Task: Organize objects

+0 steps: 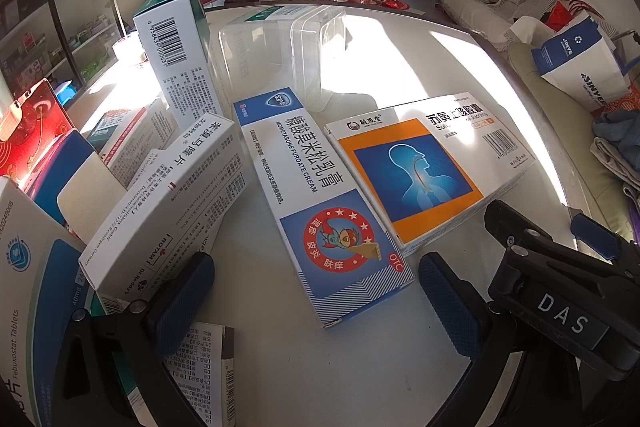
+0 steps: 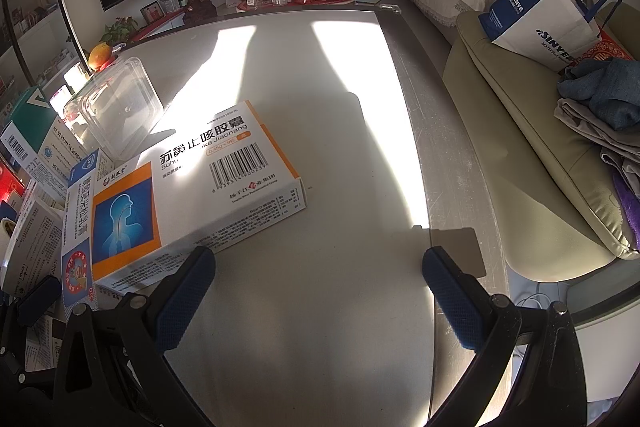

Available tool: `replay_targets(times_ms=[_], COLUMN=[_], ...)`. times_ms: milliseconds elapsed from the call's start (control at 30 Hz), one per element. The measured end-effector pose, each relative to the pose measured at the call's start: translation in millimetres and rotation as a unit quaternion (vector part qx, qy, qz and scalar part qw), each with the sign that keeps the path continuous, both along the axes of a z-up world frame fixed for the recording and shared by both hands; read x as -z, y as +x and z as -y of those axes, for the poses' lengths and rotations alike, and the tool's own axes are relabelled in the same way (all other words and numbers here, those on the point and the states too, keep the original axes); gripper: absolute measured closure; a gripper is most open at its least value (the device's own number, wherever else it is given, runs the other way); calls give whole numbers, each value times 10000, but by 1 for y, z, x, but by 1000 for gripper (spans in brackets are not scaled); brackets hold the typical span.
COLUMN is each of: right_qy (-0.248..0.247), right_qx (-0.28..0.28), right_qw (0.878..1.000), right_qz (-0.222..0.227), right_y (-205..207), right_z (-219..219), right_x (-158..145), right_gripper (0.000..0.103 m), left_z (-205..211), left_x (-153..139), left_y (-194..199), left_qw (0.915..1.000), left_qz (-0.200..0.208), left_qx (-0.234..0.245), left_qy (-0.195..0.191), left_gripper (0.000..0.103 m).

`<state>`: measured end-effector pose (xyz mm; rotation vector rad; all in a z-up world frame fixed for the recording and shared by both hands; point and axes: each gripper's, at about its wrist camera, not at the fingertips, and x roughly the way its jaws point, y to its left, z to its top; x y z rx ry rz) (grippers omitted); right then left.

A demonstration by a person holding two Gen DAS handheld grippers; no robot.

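Observation:
A long blue-and-white cream box [image 1: 316,195] lies flat on the white table, its near end between the fingers of my left gripper [image 1: 316,291], which is open and not touching it. Beside it on the right lies an orange-and-blue medicine box [image 1: 420,167], also seen as the orange box [image 2: 192,187] in the right wrist view. My right gripper [image 2: 318,287] is open over bare table, its left finger [image 2: 188,291] close to that box's near edge. A clear plastic container [image 1: 280,55] stands behind the boxes.
More medicine boxes crowd the left: a tall barcode box [image 1: 180,59], a white tilted box [image 1: 172,203] and a Febuxostat box [image 1: 24,287]. The glass table edge [image 2: 444,155] runs along the right, with a beige sofa [image 2: 520,155] and paper bag [image 2: 540,19] beyond.

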<state>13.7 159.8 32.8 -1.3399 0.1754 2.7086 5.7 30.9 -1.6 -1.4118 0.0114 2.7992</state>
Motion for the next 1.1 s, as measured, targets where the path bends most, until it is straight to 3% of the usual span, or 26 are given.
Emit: replay_targets(times_ms=[267,333,467,600,733,833,1000,1100], right_qy=[52,-88,-327,-542,-924,-1029,-717,-263], right_qx=[-52,127,408,522,484,446,648,711], right_qw=[9996,9999,9962,9922,9881,9889,9901,9880], right_qz=[279,8,-703,-990,-1134,-977,-1023,-1346], right_y=[-4,4,39,82,129,157,192,214], right_z=[0,-8,-27,-28,-12,3,19,25], right_x=[-1,-16,-66,-96,-102,-95,-93,-109], right_gripper=[0,0,0,0,0,0,0,0], left_z=[0,1,2,2,2,3,3,3], left_x=[0,-1,-2,-2,-2,-3,-3,-3], left_y=[0,0,1,1,2,2,2,2], left_qw=[10000,10000,10000,10000,10000,10000,10000,10000], left_qz=[-2,-1,-1,-8,-32,-33,-33,-33], left_qx=[-3,-5,-5,13,57,57,56,55], left_qy=[3,8,7,8,7,7,7,6], left_gripper=[0,0,0,0,0,0,0,0])
